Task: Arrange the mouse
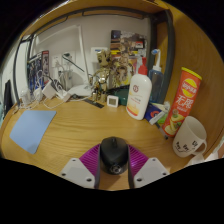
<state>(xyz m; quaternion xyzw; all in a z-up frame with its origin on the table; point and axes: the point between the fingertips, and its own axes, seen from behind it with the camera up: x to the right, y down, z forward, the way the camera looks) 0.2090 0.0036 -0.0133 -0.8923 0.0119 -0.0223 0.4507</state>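
Observation:
A black computer mouse [113, 155] sits between my two fingers over the wooden desk [80, 125]. Its narrow end points toward me. My gripper [113, 151] is closed on it, with the magenta pads [91, 158] pressing on its left and right sides. I cannot tell whether the mouse rests on the desk or hangs just above it.
A light blue mat [32, 130] lies on the desk to the left. A white mug [190, 137] stands to the right. Beyond it are a red and yellow snack can [185, 93], snack packets [165, 118], a white pump bottle [139, 97] and cluttered shelves.

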